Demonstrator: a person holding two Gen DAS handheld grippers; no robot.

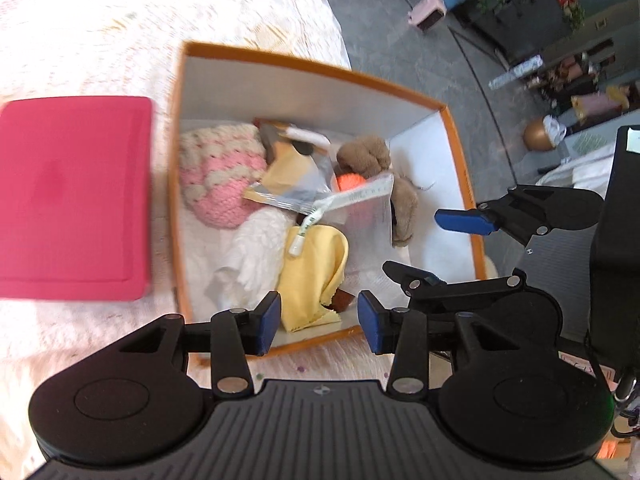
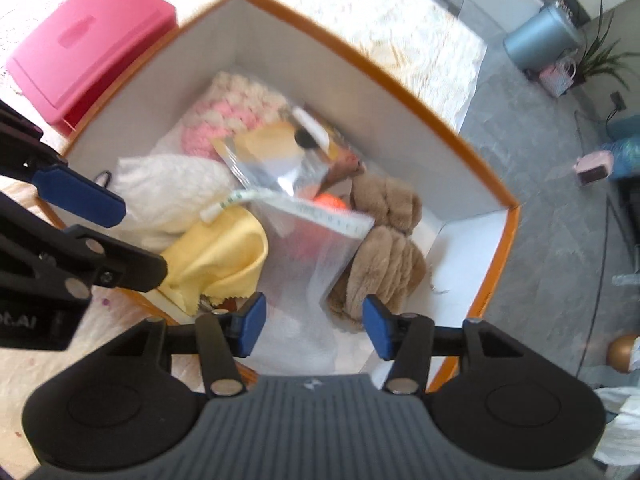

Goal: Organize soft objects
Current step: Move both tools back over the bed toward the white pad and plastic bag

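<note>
Both claws hang over the orange box (image 1: pixel 460 152) with their blue pads apart and nothing between them: the left claw (image 1: pixel 318 322) is above the near edge, and the right claw (image 2: pixel 312 330) is beside it. Just past the left claw lies a yellow cloth (image 1: pixel 314 268), with a white fluffy cloth (image 1: pixel 256 252) and a pink knitted hat (image 1: pixel 222 174) farther on. Just ahead of the right claw are a clear plastic bag (image 2: pixel 312 248) and a brown furry toy (image 2: pixel 384 264), and a pink lid (image 1: pixel 74 196) sits outside the box.
</note>
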